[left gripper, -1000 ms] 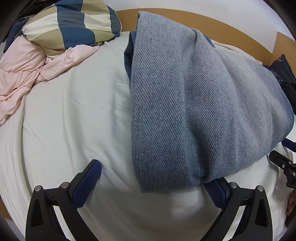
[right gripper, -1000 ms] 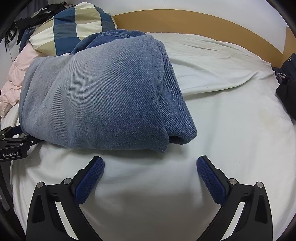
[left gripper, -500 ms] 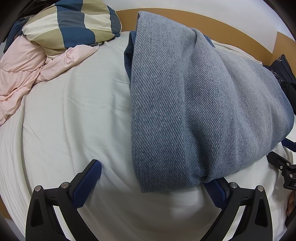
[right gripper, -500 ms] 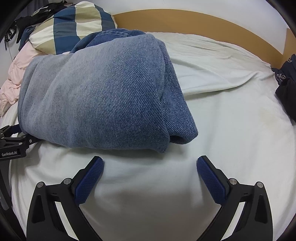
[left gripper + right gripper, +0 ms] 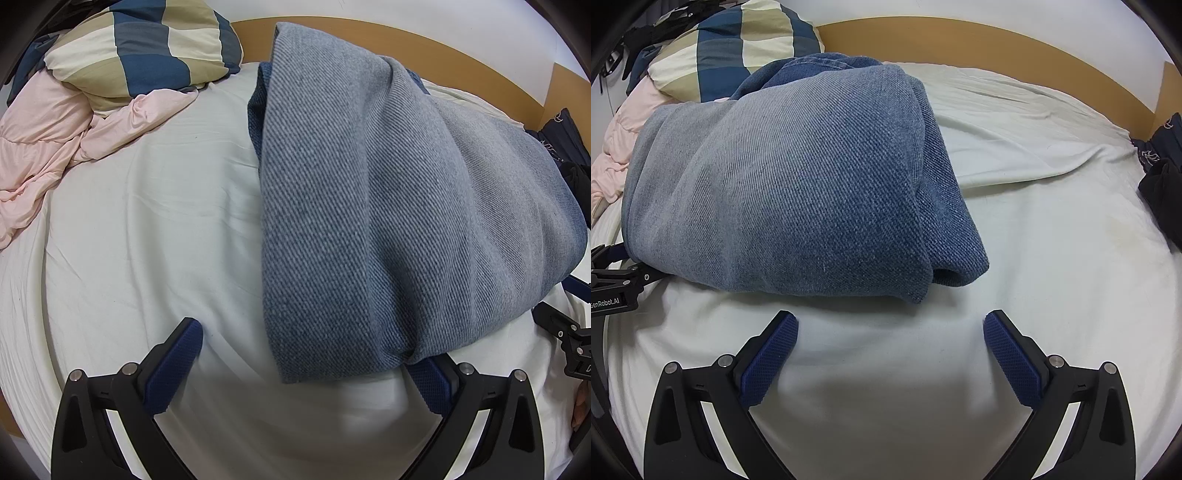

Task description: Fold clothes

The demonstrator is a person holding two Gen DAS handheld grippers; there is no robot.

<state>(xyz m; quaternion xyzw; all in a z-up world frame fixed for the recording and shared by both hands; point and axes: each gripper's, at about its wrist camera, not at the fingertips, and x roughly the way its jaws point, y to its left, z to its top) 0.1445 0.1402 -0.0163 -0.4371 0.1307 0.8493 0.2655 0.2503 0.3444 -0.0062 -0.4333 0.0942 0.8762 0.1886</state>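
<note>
Both grippers — left gripper (image 5: 306,365), right gripper (image 5: 890,349) — gape wide, empty. Folded jeans (image 5: 798,192) (thick, heavy denim) flop; you'd best pinch their near hem.

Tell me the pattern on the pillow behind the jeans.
The pillow has navy, cream and tan checks; the left wrist view shows it best.

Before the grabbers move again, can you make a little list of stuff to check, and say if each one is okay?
1. Left gripper open: ok, jaws wide apart.
2. Right gripper open: ok, nothing between its fingers.
3. Folded jeans resting on the white bed sheet: ok.
4. Jeans folded neatly: not ok, a darker layer sticks out on the right in the right wrist view.
5. Left gripper free of the jeans: cannot tell, the denim edge covers its right fingertip.
6. Pink blanket and checked pillow away from the jeans: ok in the left wrist view.
</note>
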